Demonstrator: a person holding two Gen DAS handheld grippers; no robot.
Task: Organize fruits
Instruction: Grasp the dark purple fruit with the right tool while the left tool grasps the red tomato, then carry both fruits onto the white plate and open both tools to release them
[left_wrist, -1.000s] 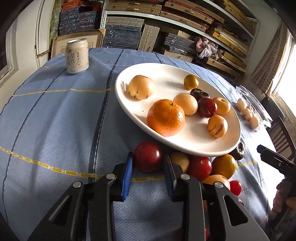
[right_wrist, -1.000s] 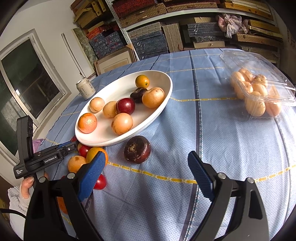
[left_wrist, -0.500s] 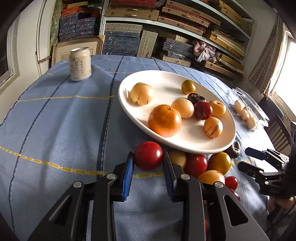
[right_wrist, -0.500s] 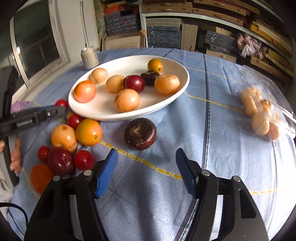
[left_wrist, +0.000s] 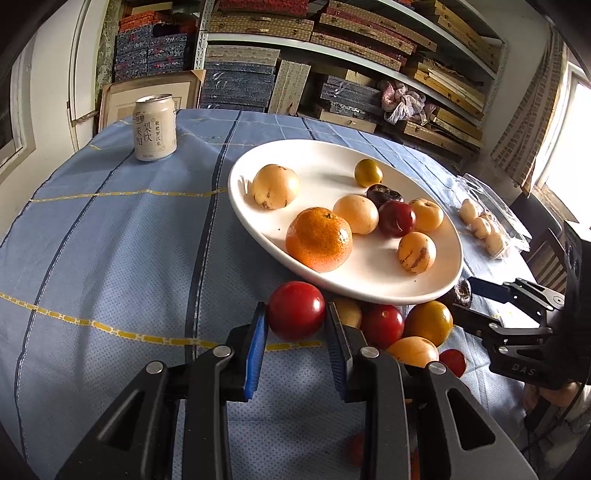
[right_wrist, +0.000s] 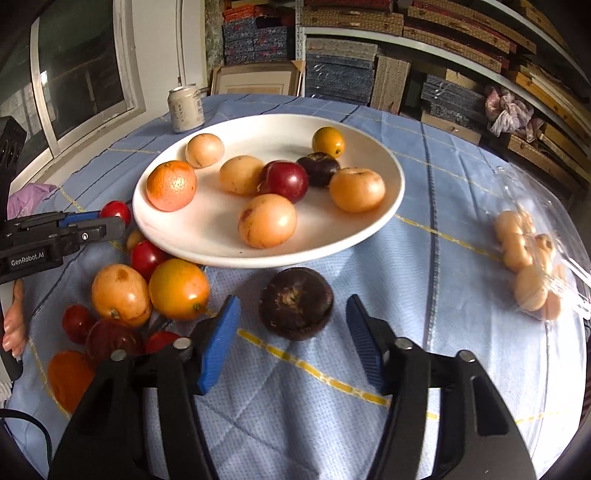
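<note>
A white oval plate (left_wrist: 258, 221) holds an orange, a red plum and several yellow fruits. My left gripper (left_wrist: 295, 308) is shut on a red round fruit (left_wrist: 295, 314) just in front of the plate's near rim. In the right wrist view a dark purple fruit (right_wrist: 295, 304) lies on the blue cloth below the plate (right_wrist: 332, 236). My right gripper (right_wrist: 291, 301) straddles it. Its jaws are closing, with a gap still showing on each side of the fruit. The left gripper (right_wrist: 110, 225) and its red fruit (right_wrist: 116, 212) appear at the left edge there.
Loose red, orange and yellow fruits (right_wrist: 177, 290) lie piled beside the plate between the two grippers. A drink can (left_wrist: 155, 127) stands at the far side. A clear plastic box of pale fruits (right_wrist: 528, 266) lies to the right. Shelves of boxes fill the background.
The right gripper has rolled level, moved in over the dark purple fruit and narrowed its jaws around it. The left gripper has stayed put, holding the red fruit.
</note>
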